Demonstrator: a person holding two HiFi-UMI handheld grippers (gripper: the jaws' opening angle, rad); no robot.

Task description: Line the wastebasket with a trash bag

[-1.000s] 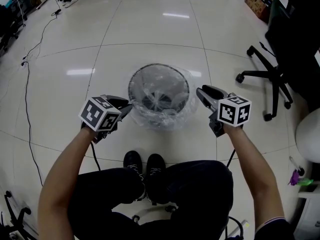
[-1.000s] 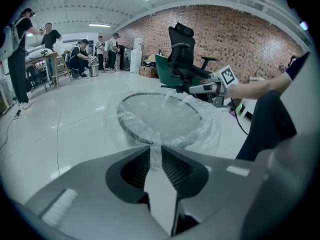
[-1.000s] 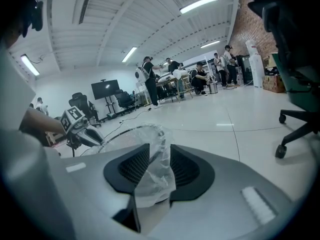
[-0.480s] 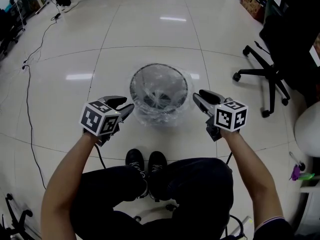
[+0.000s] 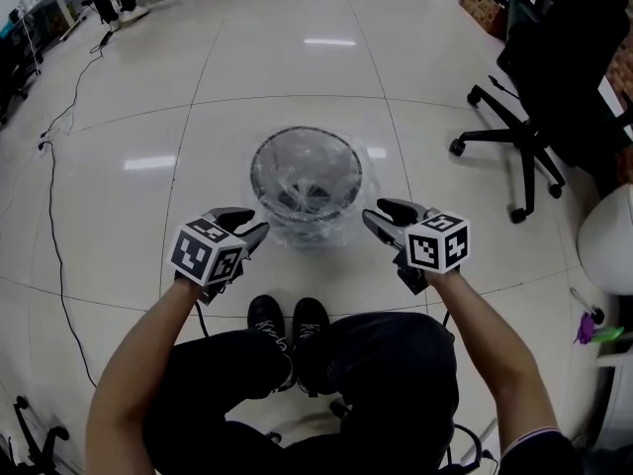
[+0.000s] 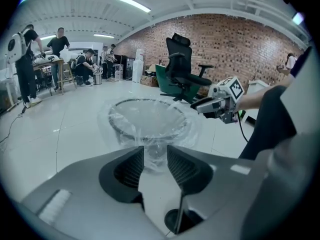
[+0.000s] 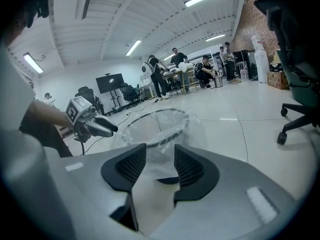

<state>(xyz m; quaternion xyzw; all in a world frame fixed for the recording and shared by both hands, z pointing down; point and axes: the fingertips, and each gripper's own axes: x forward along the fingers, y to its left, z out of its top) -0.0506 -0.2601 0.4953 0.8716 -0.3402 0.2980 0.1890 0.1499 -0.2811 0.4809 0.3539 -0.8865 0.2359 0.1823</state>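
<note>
A round wire wastebasket (image 5: 256, 166) stands on the tiled floor, and a clear trash bag (image 5: 318, 228) hangs inside it and folds down over its rim. My left gripper (image 5: 249, 224) is short of the basket's near left side, clear of the plastic. Its jaws have just been opening and hold nothing. My right gripper (image 5: 375, 213) hovers off the near right side. Its jaws have also just been opening and are empty. In the left gripper view the basket (image 6: 147, 119) lies beyond the gripper (image 6: 156, 159). The right gripper view shows the basket (image 7: 157, 126) ahead of the gripper (image 7: 160, 166).
A black office chair (image 5: 524, 137) stands to the right and a cable (image 5: 54, 196) runs along the floor at left. The seated person's shoes (image 5: 287, 320) rest just behind the basket. Several people (image 6: 30, 59) work at tables far off.
Both grippers have drawn back from the basket's rim toward the person, the right one farther. Their jaws stand wider and no plastic is between them; the bag stays over the rim.
</note>
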